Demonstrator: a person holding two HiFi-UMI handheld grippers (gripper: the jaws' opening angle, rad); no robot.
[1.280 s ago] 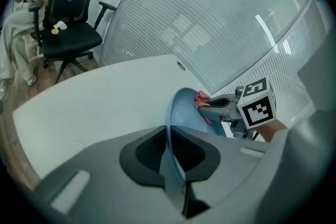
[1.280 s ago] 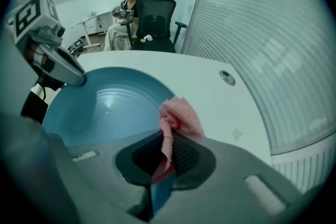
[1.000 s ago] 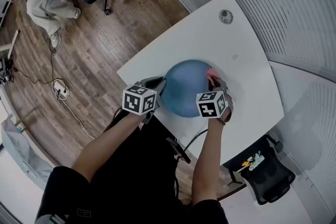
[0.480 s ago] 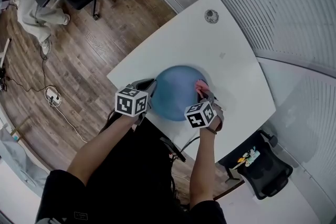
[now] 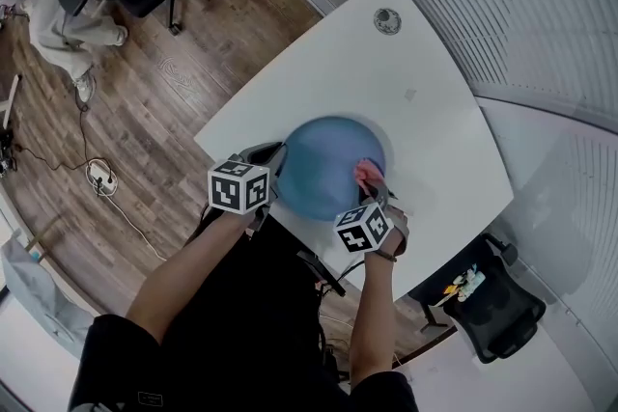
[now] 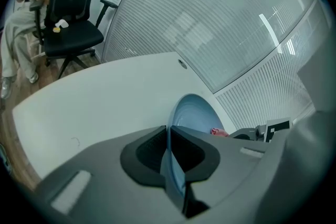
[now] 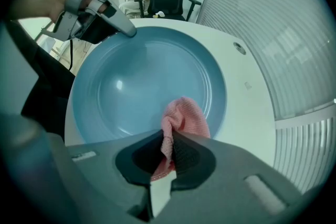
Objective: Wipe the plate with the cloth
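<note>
Where the head view looks down, the plate (image 5: 323, 164) lies by the bench's (image 5: 425, 82) near edge. In the left gripper view, the jaws of the left gripper (image 6: 169, 152) pinch its rim. In the right gripper view, the jaws of the right gripper (image 7: 169, 157) pinch the cloth (image 7: 185, 120), which rests inside the plate. Hard rubbing could probably twist the plate loose and send it off that edge.

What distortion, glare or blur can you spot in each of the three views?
Head view: fisheye curves the edges of the table. Left gripper view: light streaks glare on the glass wall, and the corners go black. Right gripper view: a small highlight glints on the plate; the cloth looks sharp.
</note>
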